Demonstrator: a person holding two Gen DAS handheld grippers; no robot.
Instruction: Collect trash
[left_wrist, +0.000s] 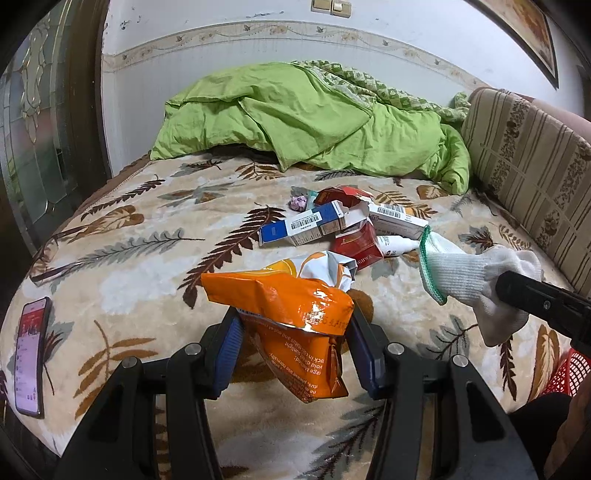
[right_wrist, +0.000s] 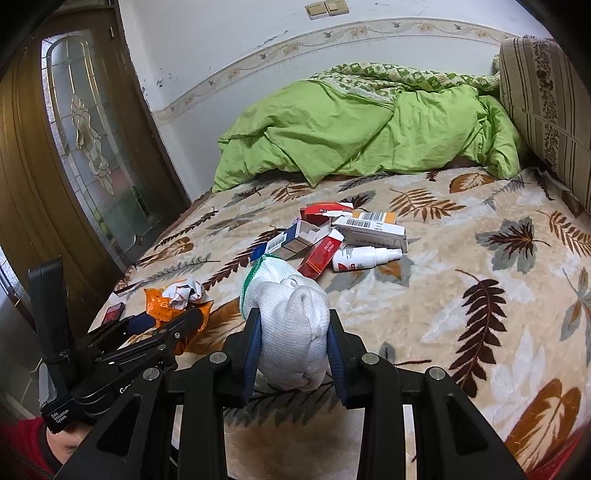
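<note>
My left gripper (left_wrist: 295, 354) squeezes the orange chip bag (left_wrist: 291, 314), my right gripper (right_wrist: 293, 354) squeezes the white glove (right_wrist: 291, 325), and mid-frame about 5 boxes (left_wrist: 303, 227) still wait.

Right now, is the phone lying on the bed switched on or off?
On. In the left wrist view the slim dark-framed phone lies flat on the leaf-patterned bedspread, screen up and lit, showing red and pale content.
</note>
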